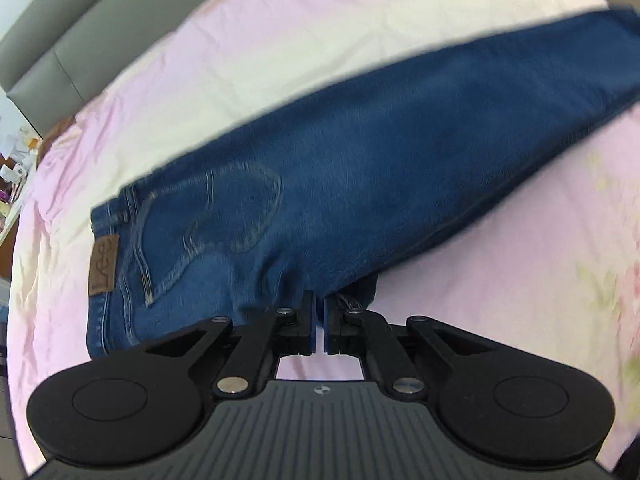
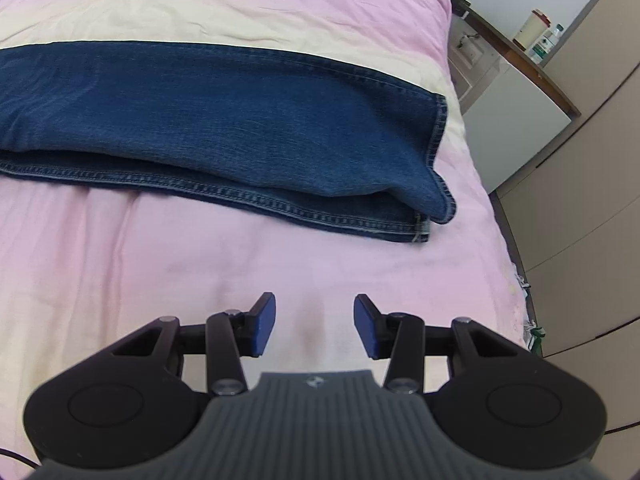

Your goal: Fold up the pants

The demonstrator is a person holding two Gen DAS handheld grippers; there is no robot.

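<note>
Blue jeans lie on a pink and cream bedsheet, folded lengthwise with one leg on the other. The back pocket and brown leather label face up at the left. My left gripper is shut on the jeans' near edge at the crotch. In the right wrist view the stacked legs run across the bed and the hems lie at the right. My right gripper is open and empty above the sheet, a short way in front of the legs.
A grey padded headboard stands at the far left. The bed's right edge drops to the floor beside a white cabinet with bottles on a shelf. A cluttered side table sits at the left.
</note>
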